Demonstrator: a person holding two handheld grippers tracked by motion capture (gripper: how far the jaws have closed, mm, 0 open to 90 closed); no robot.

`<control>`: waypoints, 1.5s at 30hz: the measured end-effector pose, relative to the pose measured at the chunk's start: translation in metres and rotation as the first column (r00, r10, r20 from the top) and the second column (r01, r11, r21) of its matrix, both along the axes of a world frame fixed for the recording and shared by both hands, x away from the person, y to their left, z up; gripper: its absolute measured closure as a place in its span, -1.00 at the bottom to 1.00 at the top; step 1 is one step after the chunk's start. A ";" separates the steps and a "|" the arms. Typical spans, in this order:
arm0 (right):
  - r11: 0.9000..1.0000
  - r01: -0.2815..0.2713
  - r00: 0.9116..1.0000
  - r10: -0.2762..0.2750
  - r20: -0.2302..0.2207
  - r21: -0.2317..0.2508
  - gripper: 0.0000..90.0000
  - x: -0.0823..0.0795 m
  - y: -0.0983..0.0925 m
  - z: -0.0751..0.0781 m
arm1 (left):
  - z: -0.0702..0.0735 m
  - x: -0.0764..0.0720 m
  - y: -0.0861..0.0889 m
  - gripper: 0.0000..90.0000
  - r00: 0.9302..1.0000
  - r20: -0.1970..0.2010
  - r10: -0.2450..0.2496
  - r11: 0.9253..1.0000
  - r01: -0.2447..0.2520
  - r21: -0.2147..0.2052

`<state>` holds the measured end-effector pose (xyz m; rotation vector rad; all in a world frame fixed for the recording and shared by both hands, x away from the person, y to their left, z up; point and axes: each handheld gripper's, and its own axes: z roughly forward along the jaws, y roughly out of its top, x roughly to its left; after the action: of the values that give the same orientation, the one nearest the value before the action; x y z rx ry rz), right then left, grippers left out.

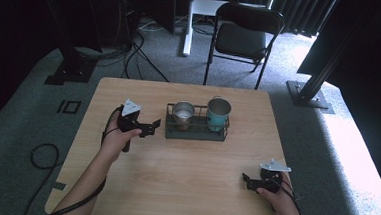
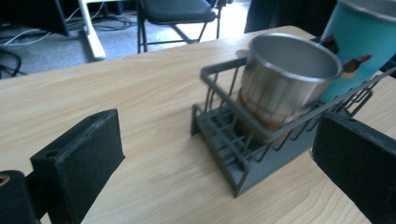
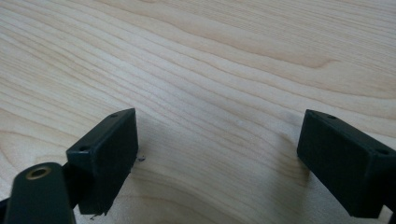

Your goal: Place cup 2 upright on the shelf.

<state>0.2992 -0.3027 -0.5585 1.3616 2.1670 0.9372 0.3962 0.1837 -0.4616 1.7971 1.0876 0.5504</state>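
A dark wire rack [image 1: 196, 128] [image 2: 233, 154] stands at the middle of the wooden table [image 1: 175, 161]. In it sit a steel cup [image 1: 183, 113] [image 2: 285, 79] on the left and a teal cup [image 1: 218, 112] [image 2: 364, 46] on the right, both upright. My left gripper [image 1: 149, 127] [image 2: 219, 163] hovers just left of the rack, pointed at the steel cup, jaws open and empty. My right gripper [image 1: 246, 181] [image 3: 219, 163] rests low near the table's front right corner, jaws open over bare wood.
Beyond the table's far edge stands a black folding chair [image 1: 243, 35]. Cables [image 1: 131, 54] lie on the grey carpet at the left, with dark stand legs [image 1: 70, 70] [image 1: 309, 92] on both sides.
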 end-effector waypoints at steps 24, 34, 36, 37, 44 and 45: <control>1.000 0.000 1.000 0.000 0.000 0.000 -0.73 0.000 0.000 0.000 | -0.029 -0.033 0.053 -0.94 0.995 -0.043 0.087 0.996 -0.088 -0.002; 1.000 0.000 1.000 0.000 0.000 0.000 -0.73 0.000 0.000 0.000 | -0.045 -0.051 0.078 -0.94 0.986 -0.073 0.148 0.989 -0.149 -0.004; 1.000 0.000 1.000 0.000 0.000 0.000 -0.73 0.000 0.000 0.000 | -0.049 -0.054 0.081 -0.94 0.984 -0.076 0.161 0.987 -0.161 0.001; 1.000 0.000 1.000 0.000 0.000 0.000 -0.73 0.000 0.000 0.000 | -0.053 -0.058 0.085 -0.94 0.980 -0.085 0.182 0.983 -0.182 0.007; 1.000 0.000 1.000 0.000 0.000 0.000 -0.73 0.000 0.000 0.000 | -0.061 -0.073 0.099 -0.94 0.972 -0.098 0.215 0.977 -0.215 0.010; 1.000 0.000 1.000 0.000 0.000 0.000 -0.73 0.000 0.000 0.000 | -0.063 -0.076 0.100 -0.94 0.971 -0.101 0.217 0.976 -0.217 0.017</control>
<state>0.2993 -0.3027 -0.5585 1.3613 2.1672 0.9374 0.3200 0.2839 -0.5247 1.7374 1.3655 0.5967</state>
